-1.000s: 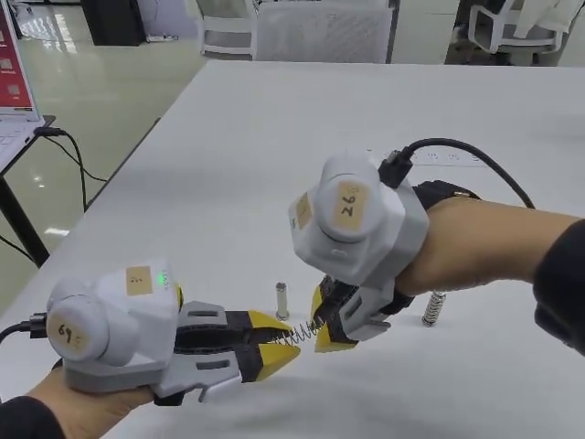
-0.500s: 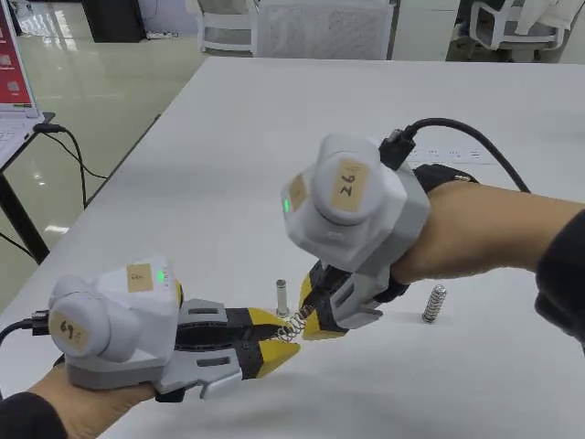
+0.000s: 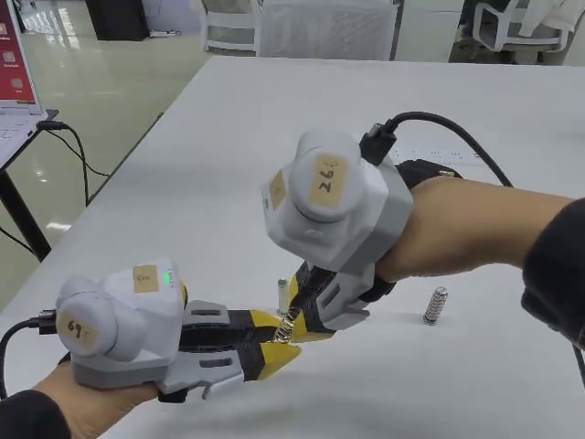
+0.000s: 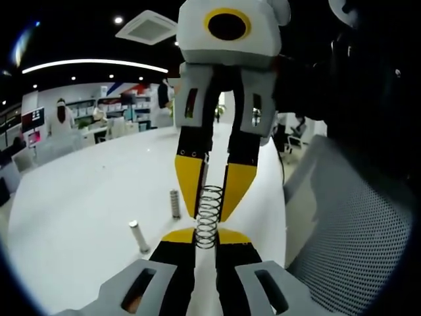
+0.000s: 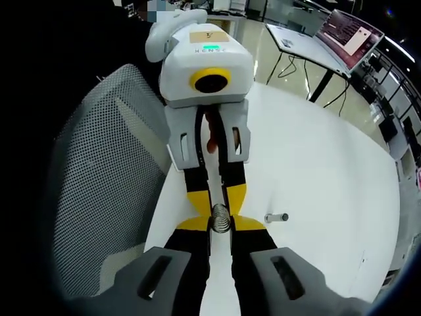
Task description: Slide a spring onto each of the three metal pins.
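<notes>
Steel pin half-hidden behind right gripper.

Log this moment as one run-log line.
left gripper: shut on spring | right gripper: shut on same spring | bare pin: upright on table | other pin: spring already on

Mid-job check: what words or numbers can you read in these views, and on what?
"69": tan round-end sticker on the white left gripper.
"26": tan back sticker on the white right gripper.
Too small or blurred to read: left gripper's small top sticker, red laptop screen.
</notes>
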`<action>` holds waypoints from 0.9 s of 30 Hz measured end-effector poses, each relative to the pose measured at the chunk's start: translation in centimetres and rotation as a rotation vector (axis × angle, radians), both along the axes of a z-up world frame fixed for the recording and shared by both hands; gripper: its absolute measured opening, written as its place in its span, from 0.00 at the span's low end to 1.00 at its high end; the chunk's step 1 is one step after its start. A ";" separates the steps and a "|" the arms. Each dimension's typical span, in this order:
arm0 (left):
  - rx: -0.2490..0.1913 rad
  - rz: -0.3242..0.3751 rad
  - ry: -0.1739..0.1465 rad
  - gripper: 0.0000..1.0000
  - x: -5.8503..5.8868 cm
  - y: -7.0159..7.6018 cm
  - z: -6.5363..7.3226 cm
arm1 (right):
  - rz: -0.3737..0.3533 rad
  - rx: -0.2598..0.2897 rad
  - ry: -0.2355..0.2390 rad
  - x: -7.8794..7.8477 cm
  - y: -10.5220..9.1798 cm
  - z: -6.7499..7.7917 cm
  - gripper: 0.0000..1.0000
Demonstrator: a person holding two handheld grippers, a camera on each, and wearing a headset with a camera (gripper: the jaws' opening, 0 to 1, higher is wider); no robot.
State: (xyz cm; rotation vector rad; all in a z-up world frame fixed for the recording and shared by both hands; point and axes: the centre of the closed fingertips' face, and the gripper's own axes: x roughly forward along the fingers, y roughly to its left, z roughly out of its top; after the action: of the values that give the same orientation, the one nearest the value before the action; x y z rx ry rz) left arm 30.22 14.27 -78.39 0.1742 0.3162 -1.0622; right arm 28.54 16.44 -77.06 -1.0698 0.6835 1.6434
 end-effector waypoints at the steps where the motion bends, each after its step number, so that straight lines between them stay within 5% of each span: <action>1: -0.004 -0.002 0.001 0.03 0.0 -0.1 0.0 | 0.000 0.004 0.005 -0.1 0.2 0.1 0.08; 18: -0.008 0.005 0.013 0.04 0.2 -0.2 -0.2 | 0.017 -0.017 -0.001 -0.2 0.7 0.0 0.08; 27: -0.015 0.036 0.025 0.12 0.5 0.3 -0.3 | 0.008 -0.011 -0.007 0.6 0.8 0.2 0.08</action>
State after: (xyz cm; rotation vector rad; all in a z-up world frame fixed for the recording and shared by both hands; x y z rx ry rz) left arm 30.70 14.57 -78.72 0.1409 0.3328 -1.0314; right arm 29.11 17.21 -76.87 -1.0870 0.6847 1.6432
